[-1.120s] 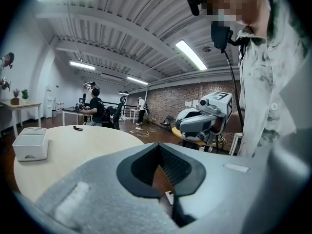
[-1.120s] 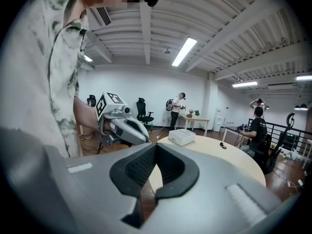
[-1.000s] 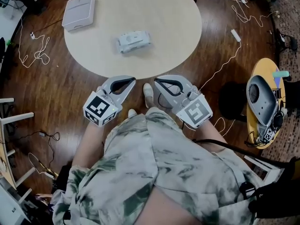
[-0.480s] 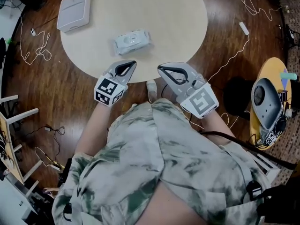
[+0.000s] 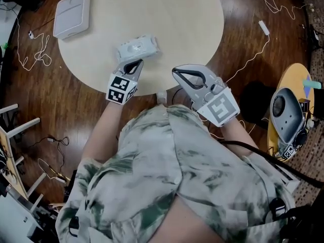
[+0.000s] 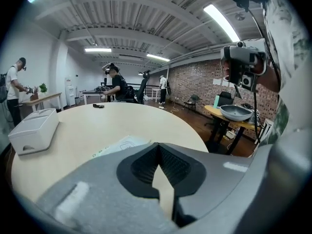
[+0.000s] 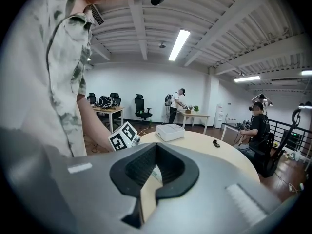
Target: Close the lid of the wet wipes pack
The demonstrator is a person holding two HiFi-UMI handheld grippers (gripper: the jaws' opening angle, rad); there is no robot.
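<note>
Biggest thing first: the round table (image 5: 167, 19) fills the top of my head view. A white box (image 5: 71, 15) sits on its far-left part. The wet wipes pack (image 5: 137, 47) lies flat on the table, close to the edge nearest me and a little left of centre.

My left gripper (image 5: 135, 63) hangs over that near edge with its tip just short of the pack, near it but apart as far as I can judge. Its jaws are pressed together with nothing between them. My right gripper (image 5: 175, 73) is at the same near edge, further right and well clear of the pack. Its jaws are also together and empty.

I read this as the approach, with no contact made yet. From up here the pack's top is too small to show how far the lid stands open, so I'm hedging on that.

The next move, I reckon, is to bring the closed left tip over the flap and press it down flat until it seats. The right gripper can steady the pack against the table if it slides.
</note>
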